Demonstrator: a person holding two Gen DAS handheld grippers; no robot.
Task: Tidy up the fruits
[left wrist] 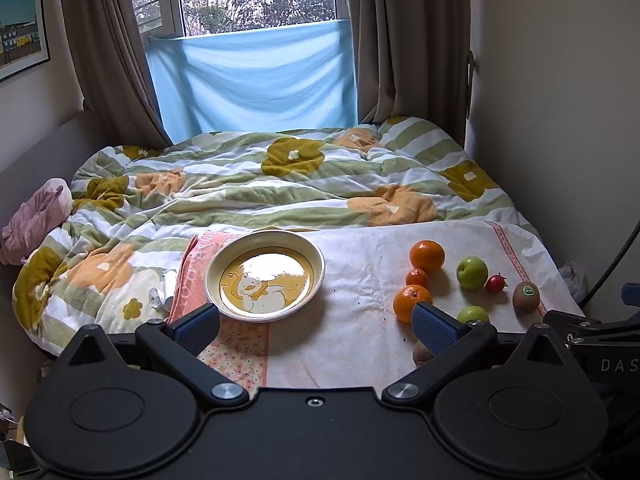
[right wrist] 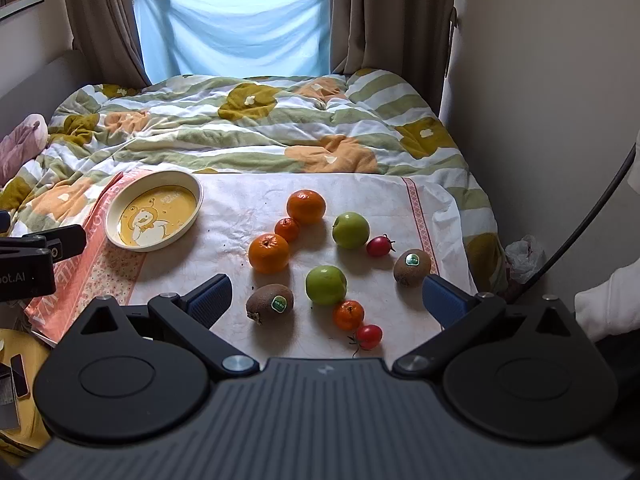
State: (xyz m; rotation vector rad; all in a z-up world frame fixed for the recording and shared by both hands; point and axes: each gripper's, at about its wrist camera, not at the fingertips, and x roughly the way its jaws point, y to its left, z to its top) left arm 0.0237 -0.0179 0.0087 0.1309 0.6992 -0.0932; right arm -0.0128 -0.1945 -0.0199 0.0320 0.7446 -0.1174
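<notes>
My left tongs (left wrist: 316, 326) are wide open with nothing between the fingers, hovering over the near edge of the cloth (right wrist: 248, 200) in front of the plate (left wrist: 312, 256); my right tongs (right wrist: 326, 298) are wide open too, empty, above the near fruit. Plate sits at the far left of the cloth, cream rim, yellow middle with a cartoon duck, nothing in it. All fruit lies loose on the cloth to the right of the plate: big orange (right wrist: 306, 206) farthest, small orange (right wrist: 287, 229) touching it, another orange (right wrist: 268, 253) just nearer, green apple (right wrist: 351, 230) to the right with a red tomato (right wrist: 378, 246) beside it, kiwi (right wrist: 412, 267) at far right, second green apple (right wrist: 325, 285) in the middle, second kiwi (right wrist: 270, 302) near left, small orange (right wrist: 348, 314) and tomato (right wrist: 369, 336) nearest. Both kiwis carry a green sticker, print too small to read. Flowered quilt (left wrist: 256, 184) behind, blue sheet (left wrist: 252, 80) over the window. A white sleeve (right wrist: 608, 308) at the right edge. Other gripper's body reads "DAS" in the left view, "oot.AI" in the right.
</notes>
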